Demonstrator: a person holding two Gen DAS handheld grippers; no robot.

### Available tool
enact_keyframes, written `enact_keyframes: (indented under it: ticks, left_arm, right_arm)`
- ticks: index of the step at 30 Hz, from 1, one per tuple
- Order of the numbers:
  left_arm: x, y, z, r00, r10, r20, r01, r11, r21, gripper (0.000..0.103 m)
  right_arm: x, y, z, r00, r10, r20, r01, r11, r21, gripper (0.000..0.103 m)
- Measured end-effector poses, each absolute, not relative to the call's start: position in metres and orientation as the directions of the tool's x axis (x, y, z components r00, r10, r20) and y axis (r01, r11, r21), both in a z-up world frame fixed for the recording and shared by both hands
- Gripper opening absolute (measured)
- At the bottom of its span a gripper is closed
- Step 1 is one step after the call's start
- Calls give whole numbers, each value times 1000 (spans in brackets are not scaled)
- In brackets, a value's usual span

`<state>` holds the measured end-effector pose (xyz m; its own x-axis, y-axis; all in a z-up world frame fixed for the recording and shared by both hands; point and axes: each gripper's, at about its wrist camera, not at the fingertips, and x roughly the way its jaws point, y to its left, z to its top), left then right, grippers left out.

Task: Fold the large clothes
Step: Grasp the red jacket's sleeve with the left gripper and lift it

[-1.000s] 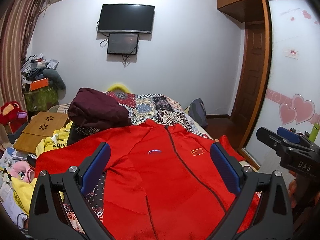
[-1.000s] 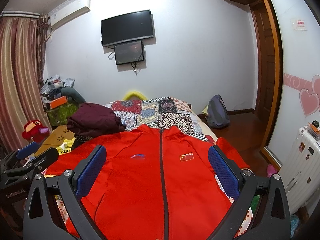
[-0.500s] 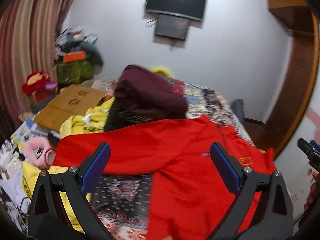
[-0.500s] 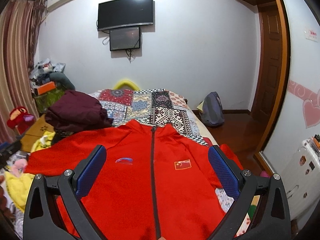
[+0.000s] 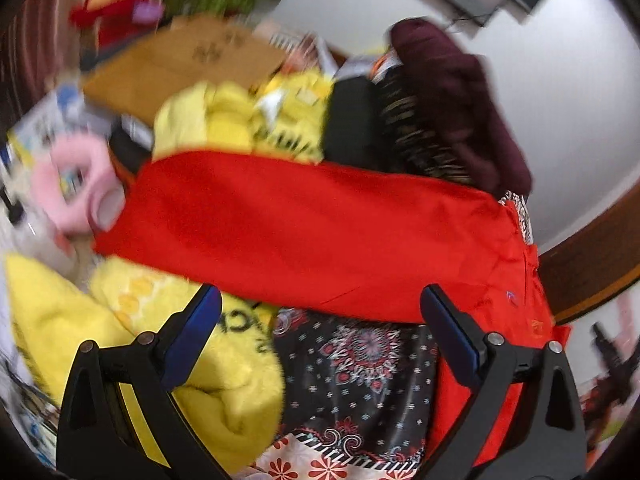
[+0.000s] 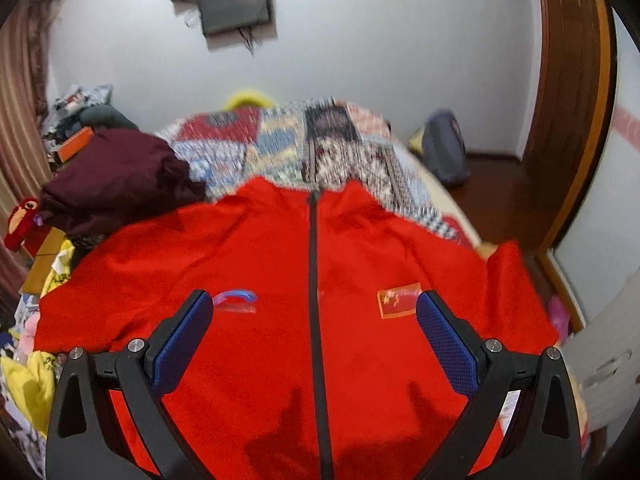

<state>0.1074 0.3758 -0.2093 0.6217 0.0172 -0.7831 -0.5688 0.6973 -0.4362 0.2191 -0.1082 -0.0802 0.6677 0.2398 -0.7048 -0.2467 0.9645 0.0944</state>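
Bed (image 6: 320,148), red jacket (image 6: 312,280) between jaws

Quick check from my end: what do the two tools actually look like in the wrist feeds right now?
Both look alike. The left tool has two black angular plastic arms with triangular cut-outs and silver screws, each ending in a flat blue pad. The right tool is the same build; its blue pads show a fine textured surface. No cables, markings or sleeves are visible.

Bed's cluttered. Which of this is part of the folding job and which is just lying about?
Job: red jacket, left tongs, right tongs, both open.
Lying about: maroon garment, yellow clothes, pink toy, backpack.
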Motion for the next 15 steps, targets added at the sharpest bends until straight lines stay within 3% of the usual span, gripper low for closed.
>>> enact_keyframes:
  ticks: [5,12,15]
  left_arm:
    - [99,417,-257,624,-104,-774,-621,534,-573,99]
    - [97,451,-288,668,-140,-731,-632,413,-656,94]
    - [97,462,-293,680,-109,-725,-641,392,-660,86]
  right_arm:
    - [233,-115,-106,588,244,-771,-204,967,151,101]
    - [236,-115,-119,547,224,-807,-170,973,155,101]
    - [240,-115,-120,545,215,-811,-162,975,150,101]
